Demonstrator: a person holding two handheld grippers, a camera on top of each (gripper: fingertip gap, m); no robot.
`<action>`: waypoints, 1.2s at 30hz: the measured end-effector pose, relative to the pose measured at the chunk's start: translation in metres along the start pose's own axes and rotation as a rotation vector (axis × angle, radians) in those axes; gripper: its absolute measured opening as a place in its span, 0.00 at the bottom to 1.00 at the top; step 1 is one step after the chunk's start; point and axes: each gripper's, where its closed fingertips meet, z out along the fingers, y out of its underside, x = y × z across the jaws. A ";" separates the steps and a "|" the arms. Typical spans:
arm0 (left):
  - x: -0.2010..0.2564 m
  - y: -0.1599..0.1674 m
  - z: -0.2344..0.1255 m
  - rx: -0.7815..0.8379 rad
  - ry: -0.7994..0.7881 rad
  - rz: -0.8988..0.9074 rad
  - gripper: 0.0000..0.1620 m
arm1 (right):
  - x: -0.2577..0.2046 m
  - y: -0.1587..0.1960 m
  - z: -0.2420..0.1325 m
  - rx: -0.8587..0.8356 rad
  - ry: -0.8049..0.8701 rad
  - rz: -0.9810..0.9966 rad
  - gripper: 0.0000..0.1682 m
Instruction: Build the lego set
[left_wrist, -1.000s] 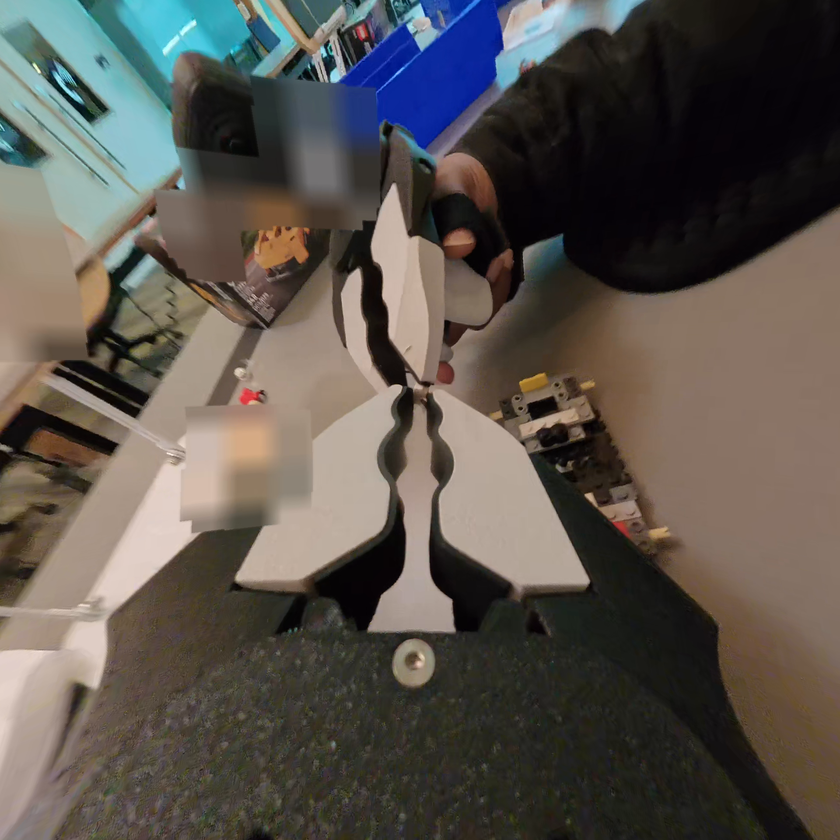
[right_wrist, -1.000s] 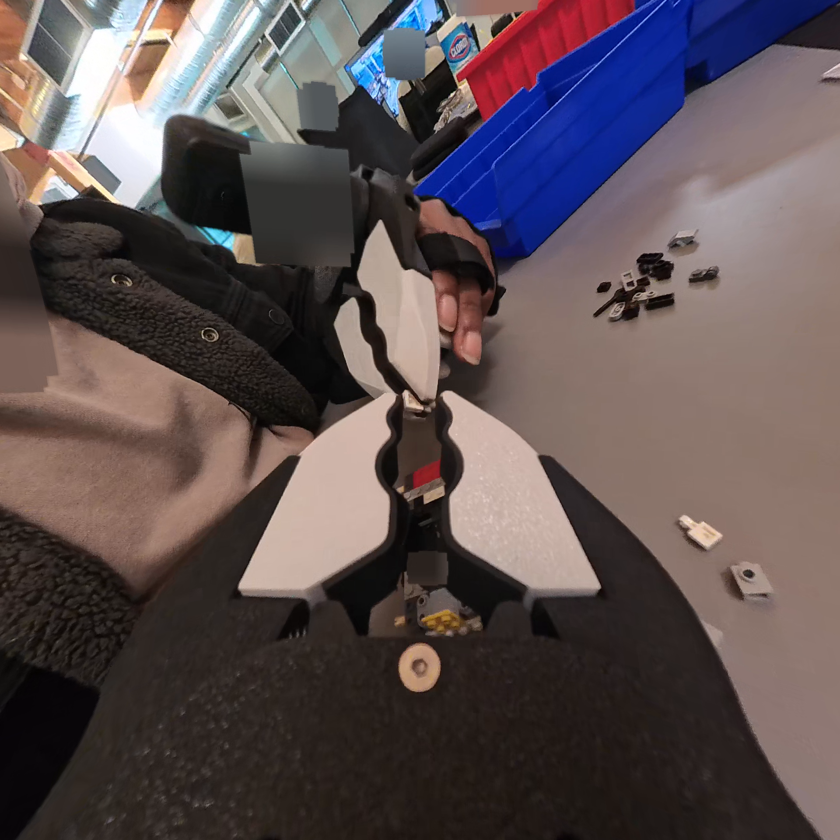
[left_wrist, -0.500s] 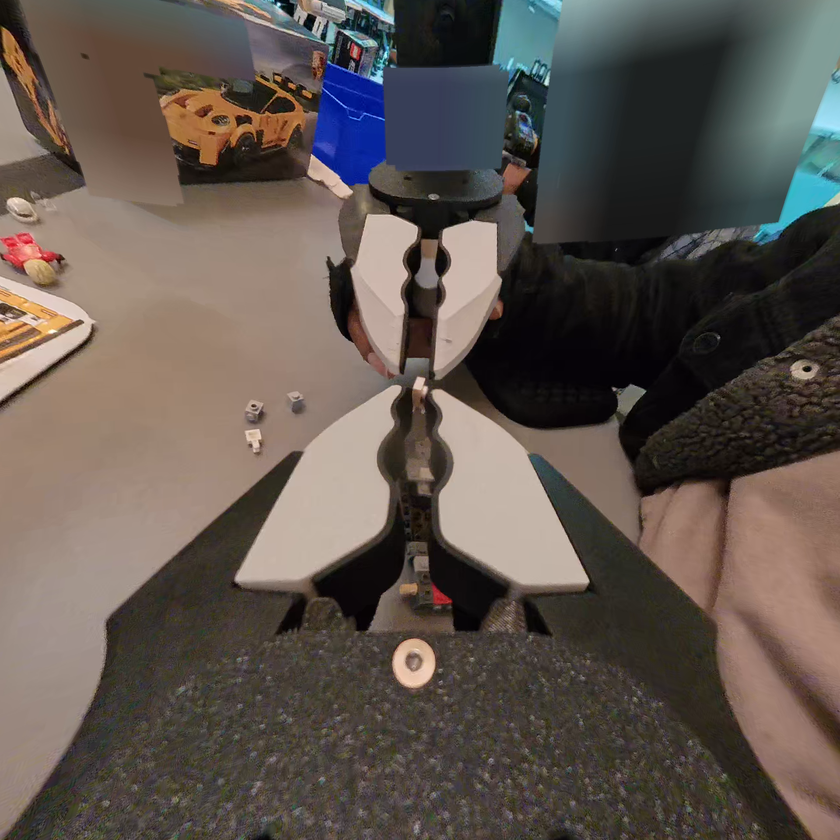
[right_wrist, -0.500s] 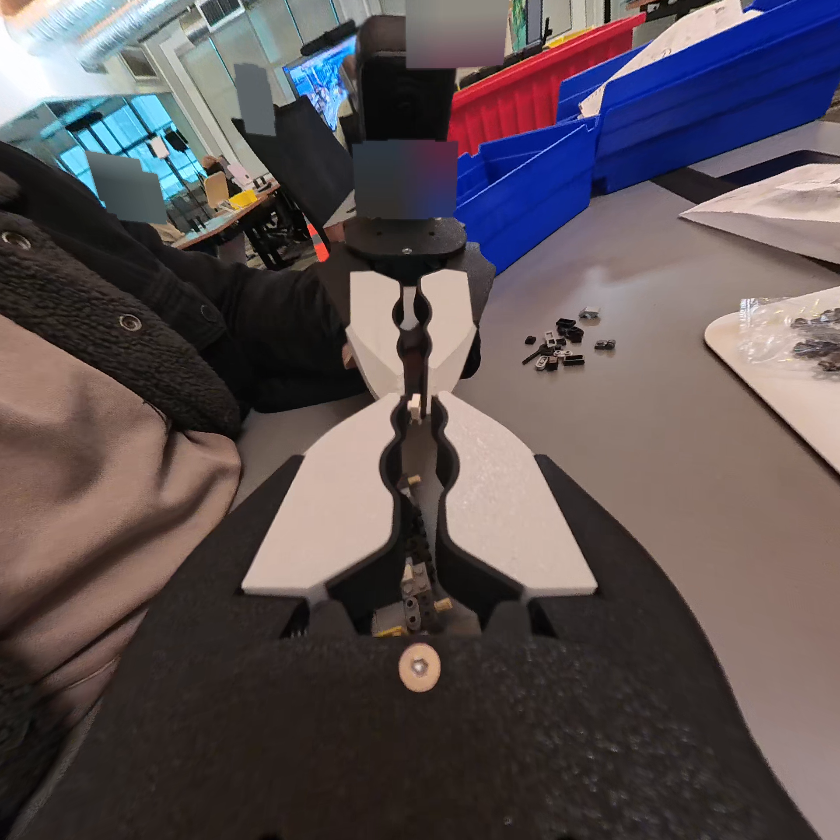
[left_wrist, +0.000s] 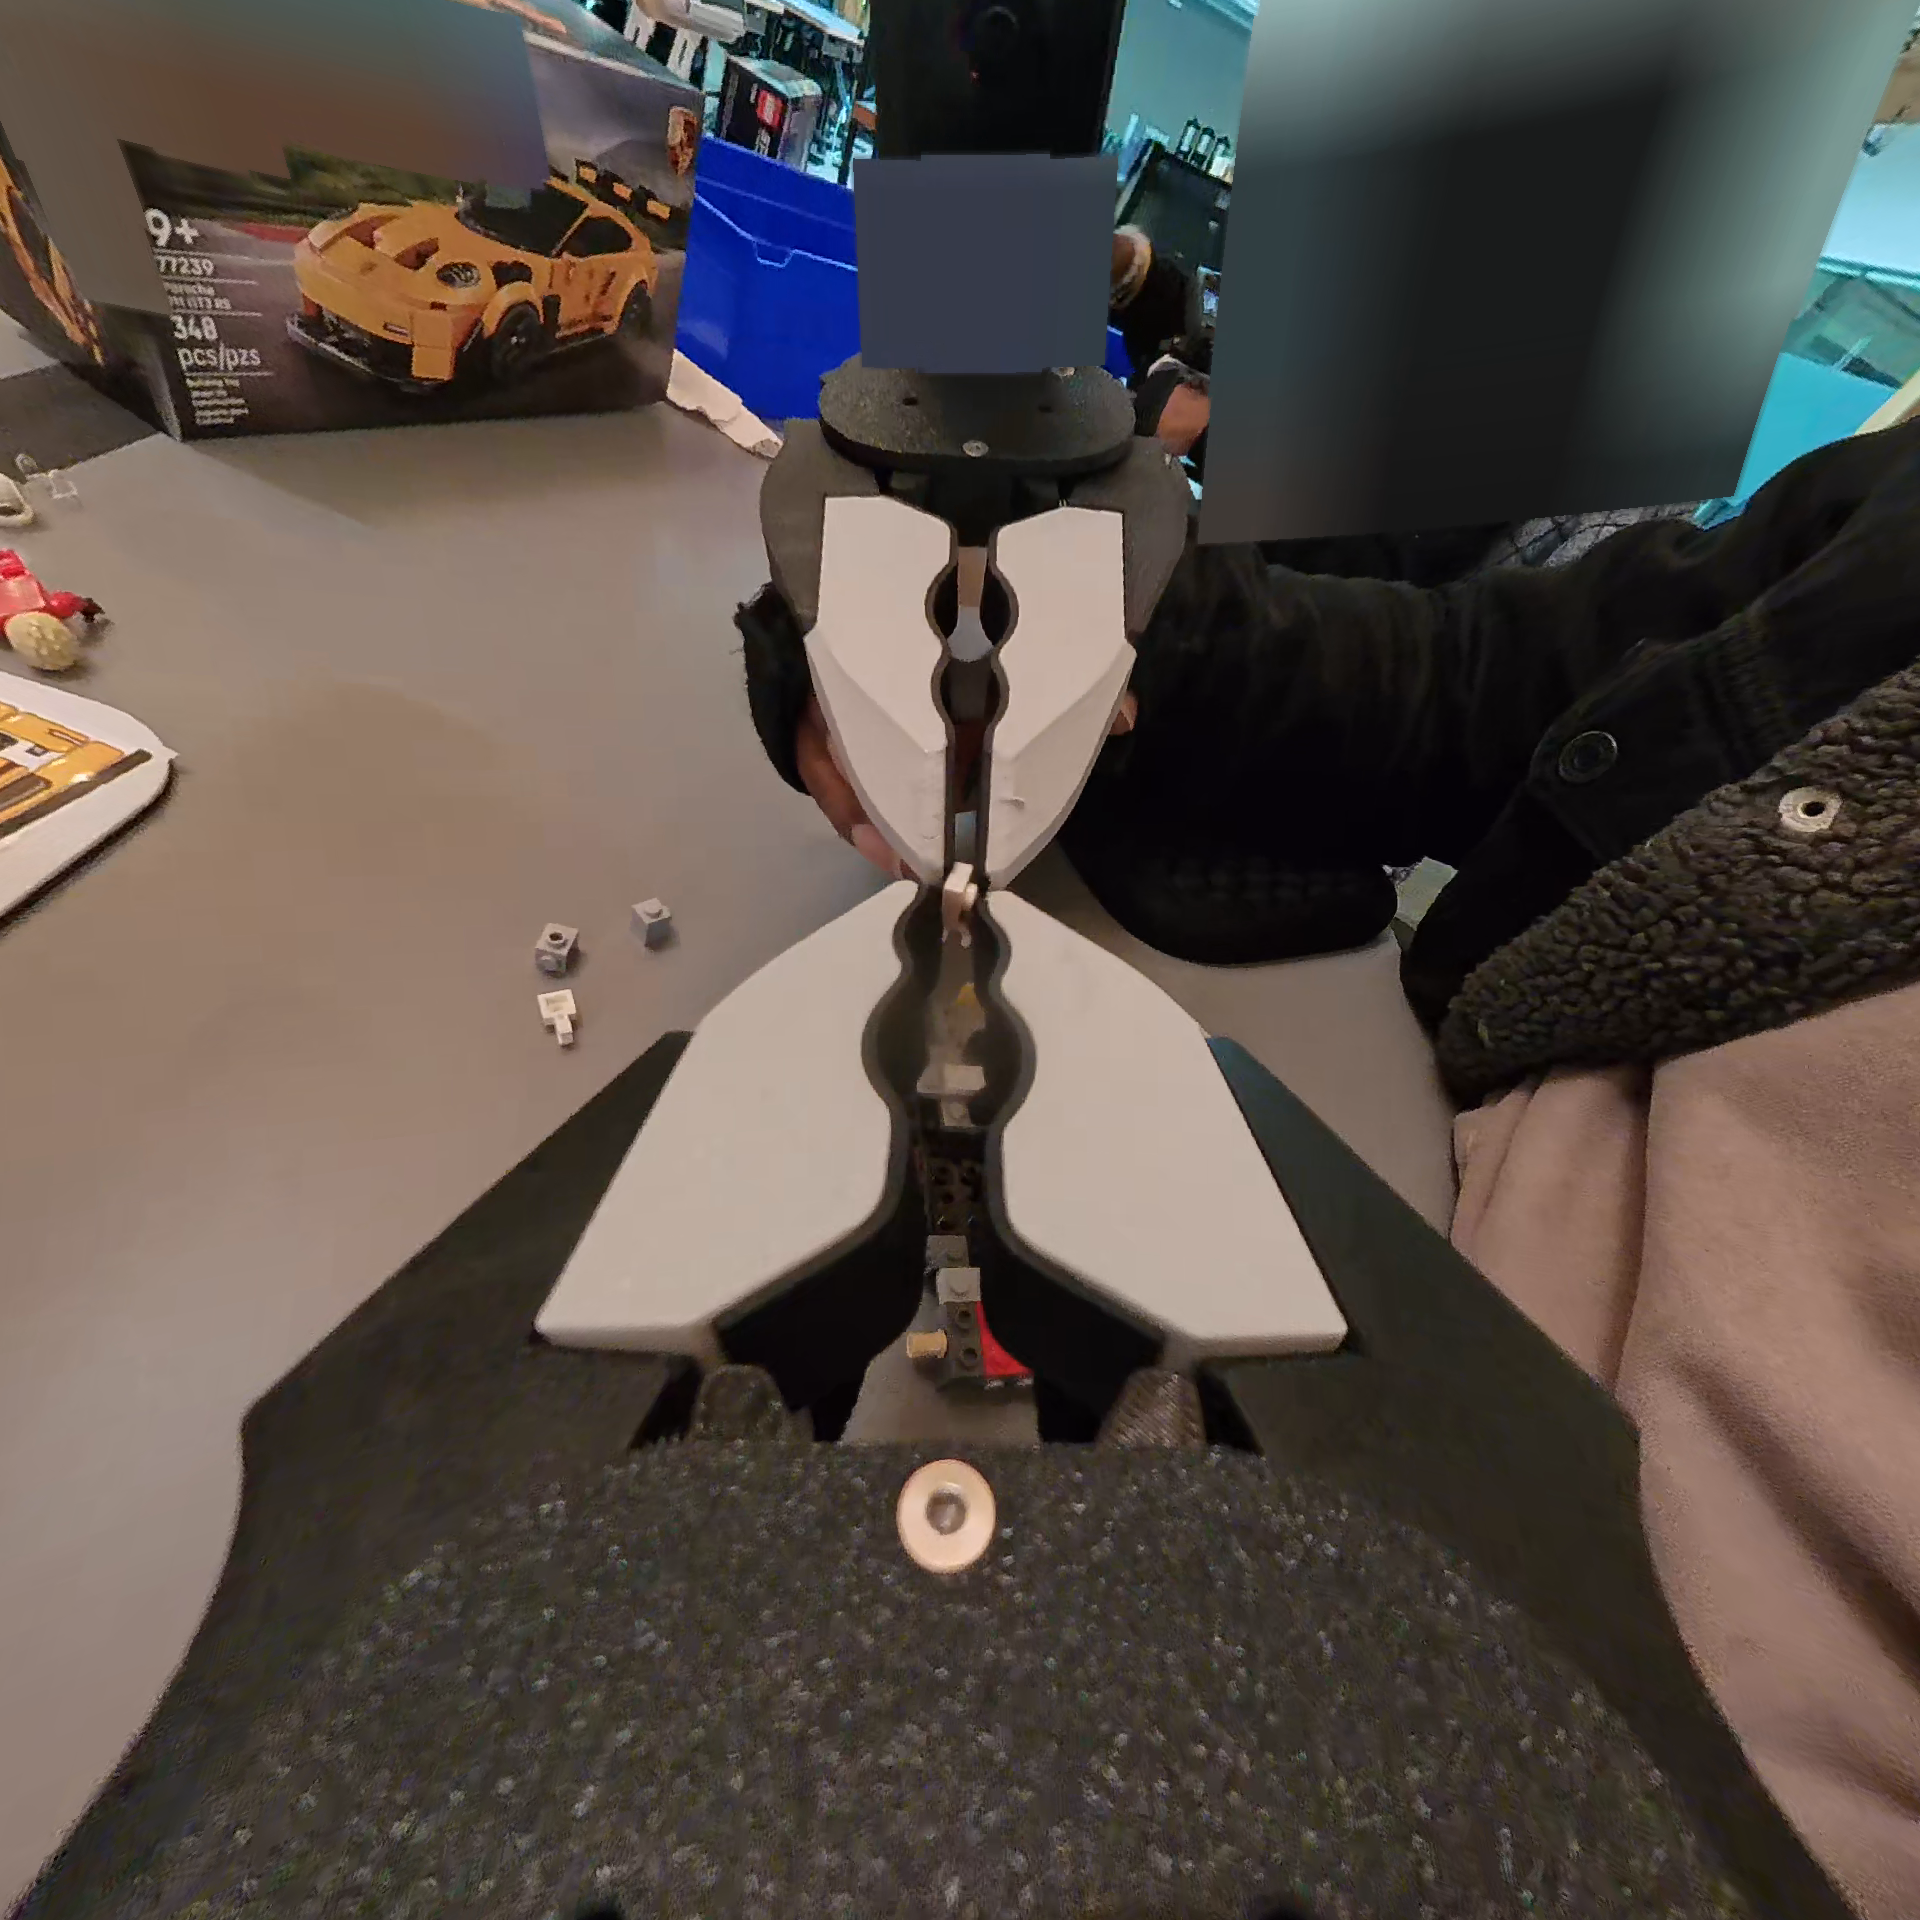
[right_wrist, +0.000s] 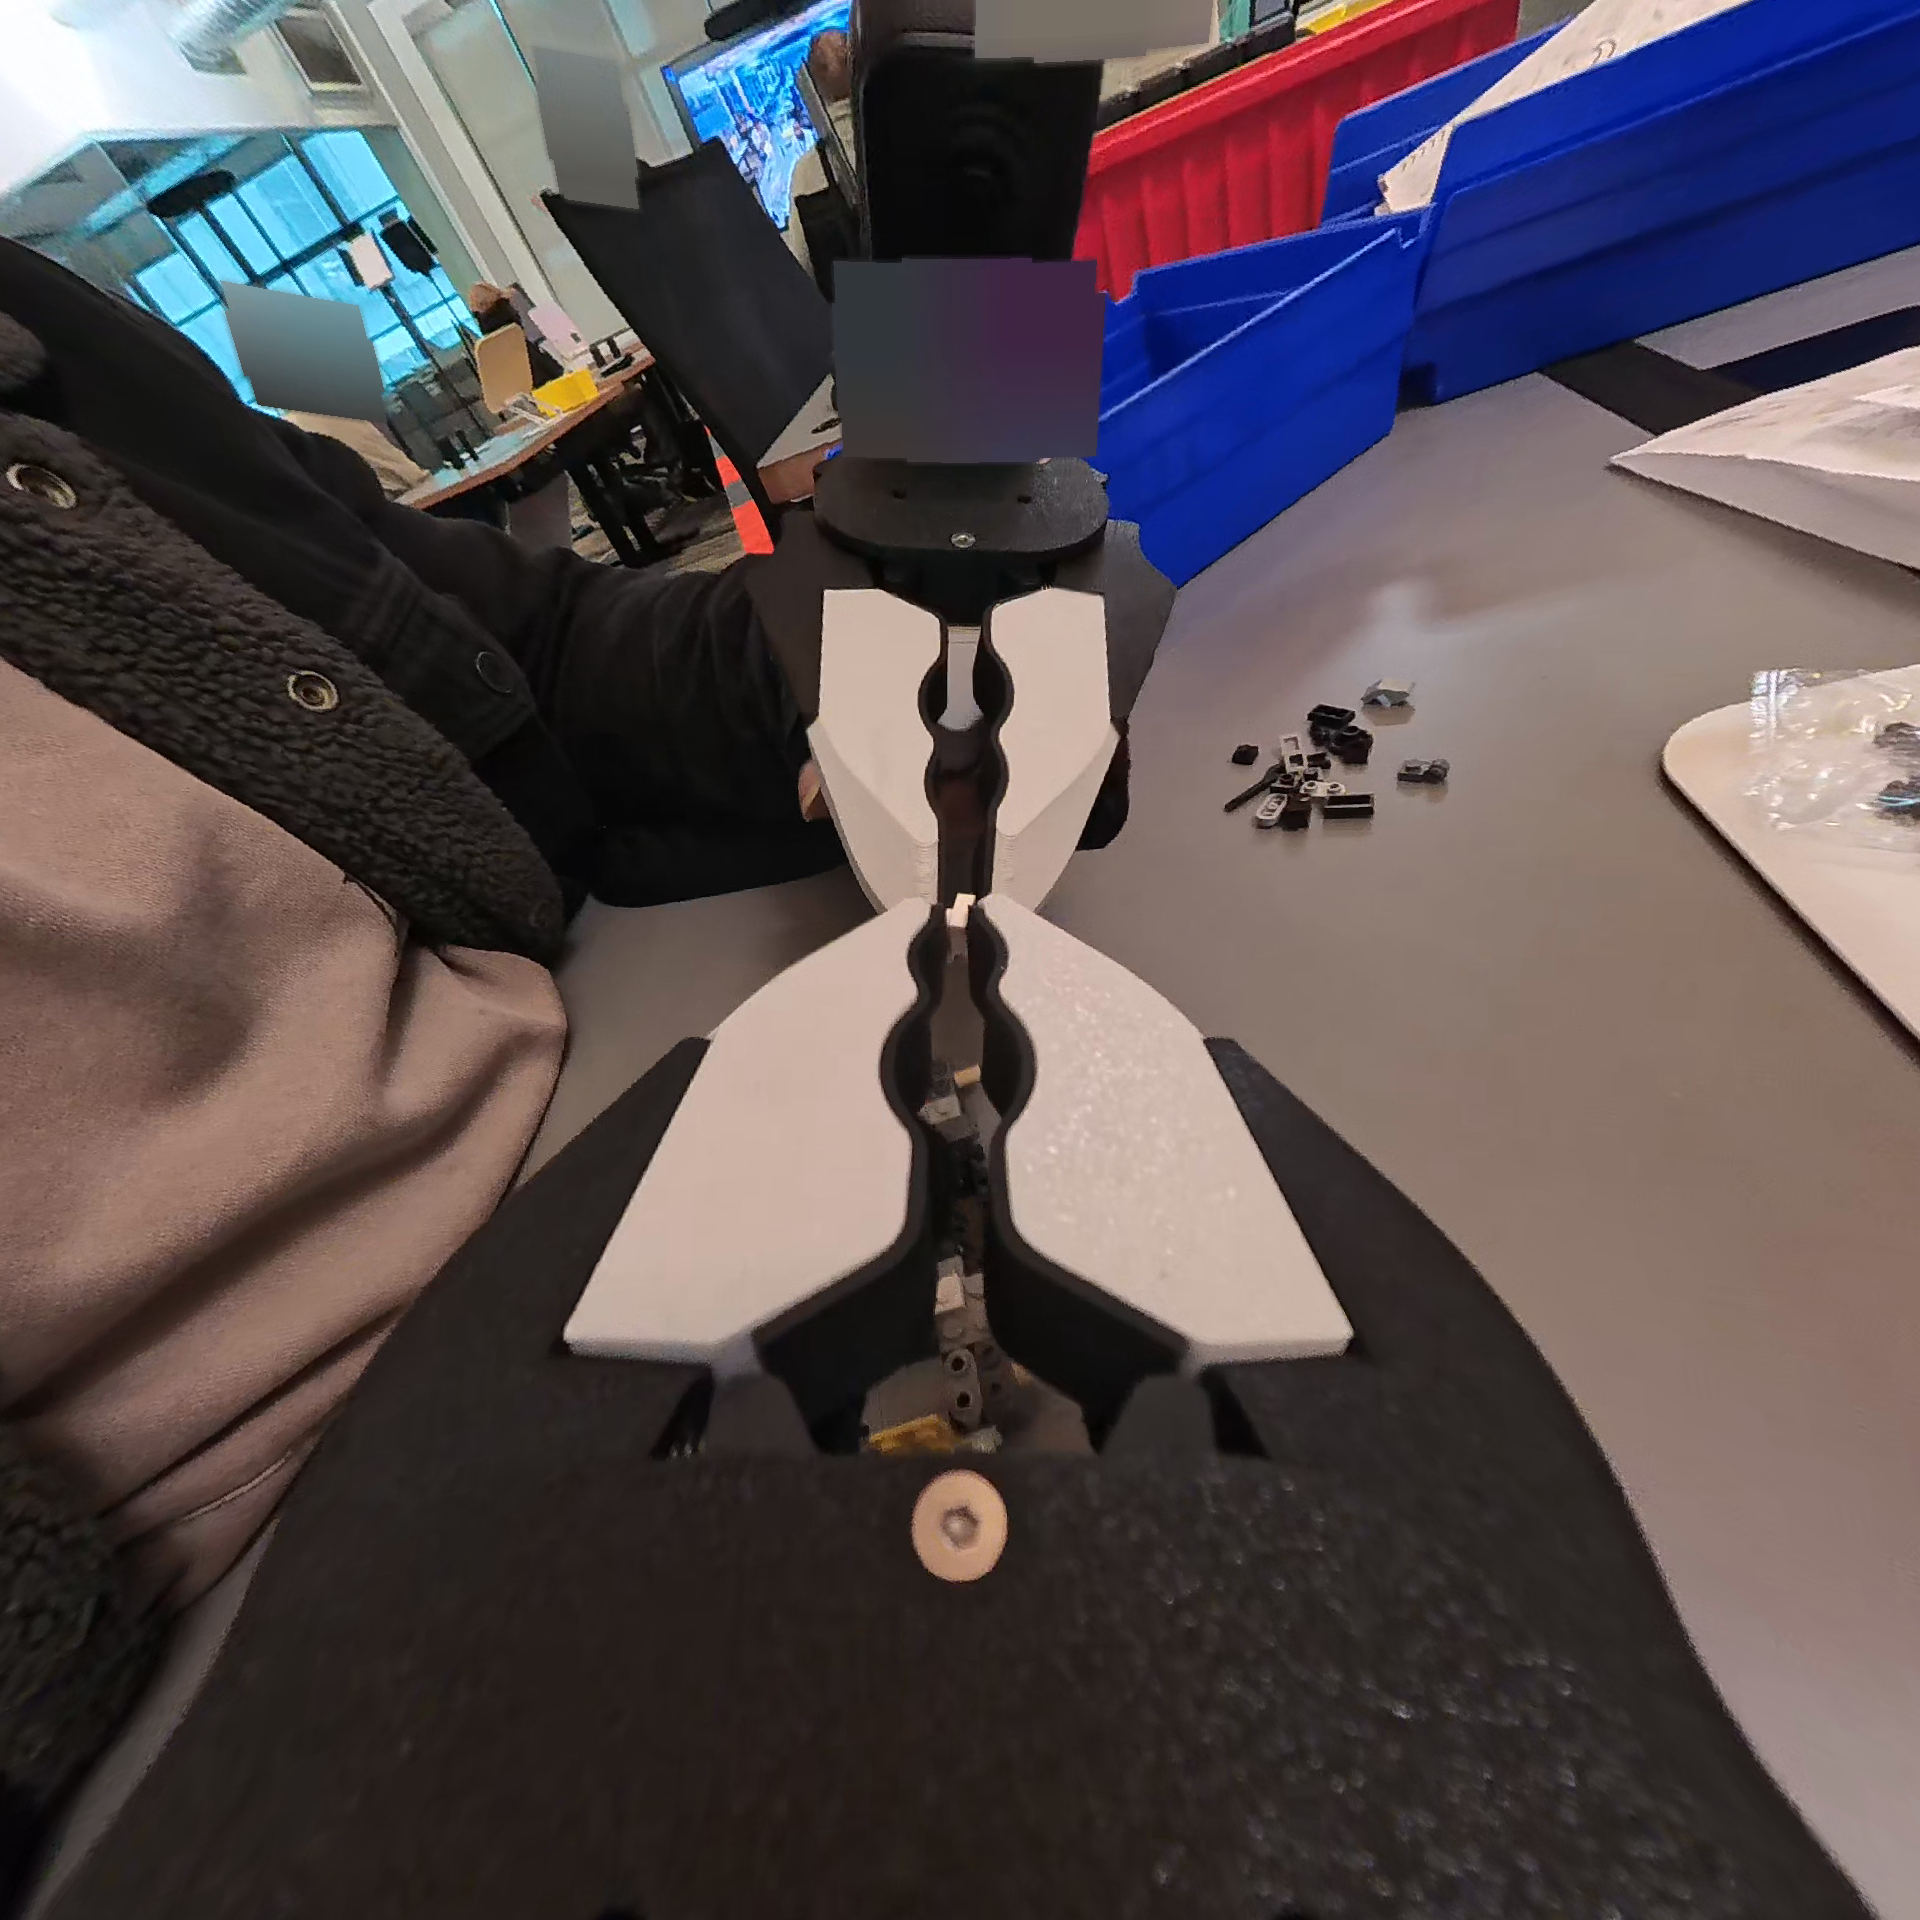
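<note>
My two grippers meet tip to tip above the grey table (left_wrist: 312, 1091). In the left wrist view my left gripper (left_wrist: 956, 909) is shut on a small white piece (left_wrist: 958, 889). The right gripper (left_wrist: 961, 868) points at it from across, jaws nearly closed on the same piece. In the right wrist view my right gripper (right_wrist: 958, 920) pinches the white piece (right_wrist: 958, 912), and the left gripper (right_wrist: 961, 883) faces it. The dark lego build (left_wrist: 954, 1174) lies on the table under both grippers and shows only through the finger gaps (right_wrist: 961, 1351).
Three small loose pieces (left_wrist: 556, 948) lie left of the left gripper. The set's box (left_wrist: 416, 281) and a blue bin (left_wrist: 769, 301) stand behind. A pile of black pieces (right_wrist: 1309, 769), a white tray (right_wrist: 1766, 883) and blue bins (right_wrist: 1247, 416) are on the right. A person's jacket (right_wrist: 260, 727) is close. My two grippers' fingertips are within a few centimetres of each other.
Over the last second both views rolled upright and the grippers lined up straight, tip to tip. Since half a second ago they have barely moved and stay closed on the white piece.
</note>
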 end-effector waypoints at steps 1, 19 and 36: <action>0.001 -0.001 -0.001 0.005 0.003 0.007 0.03 | -0.001 -0.001 0.000 0.005 -0.001 -0.003 0.02; 0.003 0.001 -0.003 0.009 0.035 0.047 0.03 | -0.005 -0.005 -0.002 0.040 -0.021 -0.029 0.01; -0.009 0.007 -0.005 -0.042 -0.080 0.186 0.02 | 0.005 0.004 0.001 -0.017 0.045 -0.068 0.05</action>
